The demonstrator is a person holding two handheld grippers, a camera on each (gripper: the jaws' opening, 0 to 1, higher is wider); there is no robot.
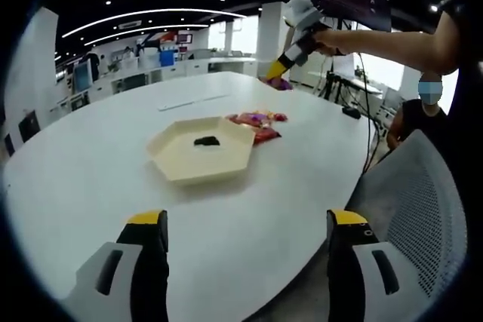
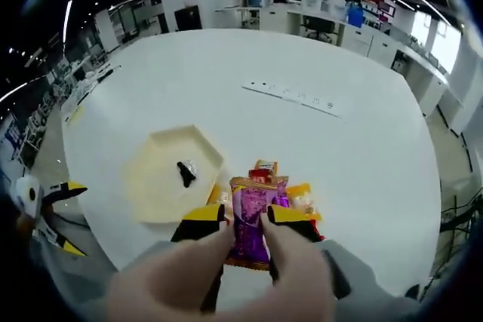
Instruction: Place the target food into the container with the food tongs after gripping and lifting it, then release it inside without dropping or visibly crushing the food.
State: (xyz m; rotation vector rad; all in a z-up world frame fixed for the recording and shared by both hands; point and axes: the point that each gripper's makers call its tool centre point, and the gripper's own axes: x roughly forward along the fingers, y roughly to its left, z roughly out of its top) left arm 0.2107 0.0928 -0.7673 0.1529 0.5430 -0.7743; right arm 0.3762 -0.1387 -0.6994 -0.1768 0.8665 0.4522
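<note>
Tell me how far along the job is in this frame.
Done: one dark piece already lies in the cream tray. In hand: the right gripper is shut on a purple packet, held above the table over the pile of packets, not yet over the tray. The left gripper hangs open, holding nothing. Left: carry the packet across to the tray and release it inside.

The white oval table [image 1: 90,179] carries a cream hexagonal tray [image 1: 202,150] ahead of the left tongs, a heap of bright snack packets [image 1: 258,122] just beyond the tray's far side, and a long strip [image 2: 293,96] farther off
</note>
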